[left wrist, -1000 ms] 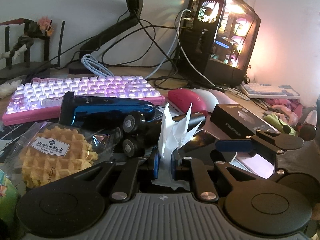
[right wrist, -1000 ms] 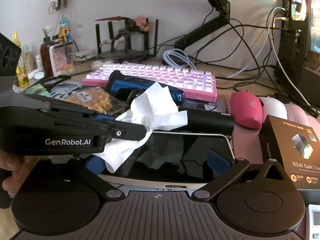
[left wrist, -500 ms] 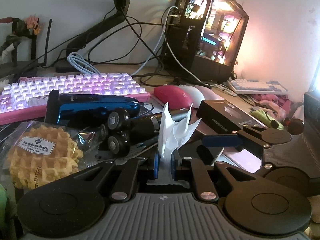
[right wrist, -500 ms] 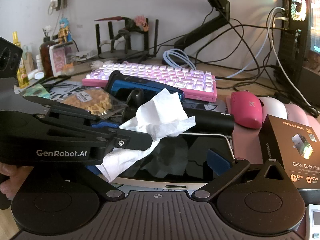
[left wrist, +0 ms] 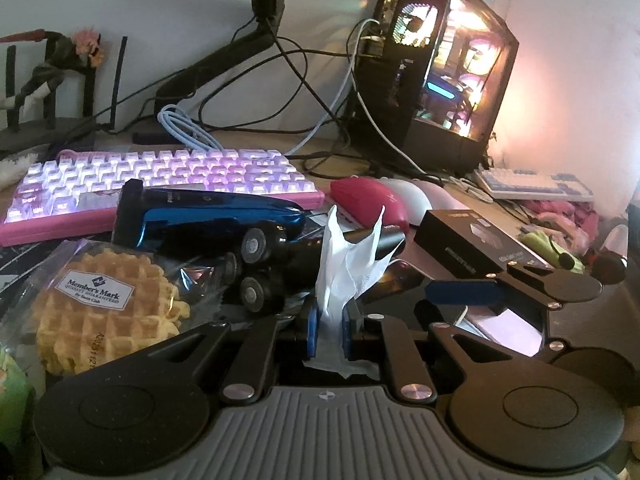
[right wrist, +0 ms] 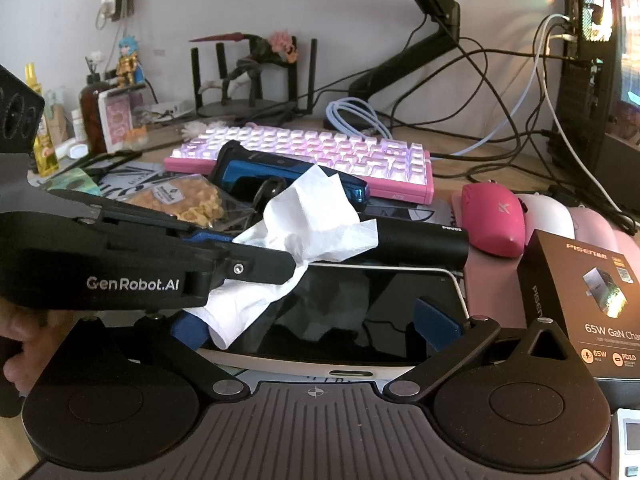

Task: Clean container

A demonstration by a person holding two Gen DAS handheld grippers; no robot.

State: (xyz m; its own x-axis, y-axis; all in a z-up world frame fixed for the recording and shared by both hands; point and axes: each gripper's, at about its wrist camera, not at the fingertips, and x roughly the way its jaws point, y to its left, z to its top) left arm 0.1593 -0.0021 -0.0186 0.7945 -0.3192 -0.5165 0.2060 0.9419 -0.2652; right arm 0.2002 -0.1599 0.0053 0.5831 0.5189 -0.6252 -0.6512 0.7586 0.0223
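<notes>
A white tissue (left wrist: 344, 264) stands pinched between the blue pads of my left gripper (left wrist: 329, 320), which is shut on it. In the right wrist view the left gripper (right wrist: 260, 256) comes in from the left. There the tissue (right wrist: 316, 216) hangs over the far left part of a flat white-edged device with a dark glossy screen (right wrist: 340, 320). My right gripper (right wrist: 312, 320) is open, its blue pads wide apart over the device's near end. No grip on the device shows. The tissue hides part of the left pad.
Behind the device lie a black cylindrical shaver (right wrist: 420, 240), a blue trimmer (right wrist: 256, 168) and a lit pink keyboard (right wrist: 320, 152). A pink mouse (right wrist: 492, 220) and a black charger box (right wrist: 580, 288) crowd the right. A wrapped waffle (left wrist: 104, 304) sits at the left.
My left gripper swung a little with the tissue and came back, so the tissue shifted slightly over the screen. The right gripper and the device have not moved.
</notes>
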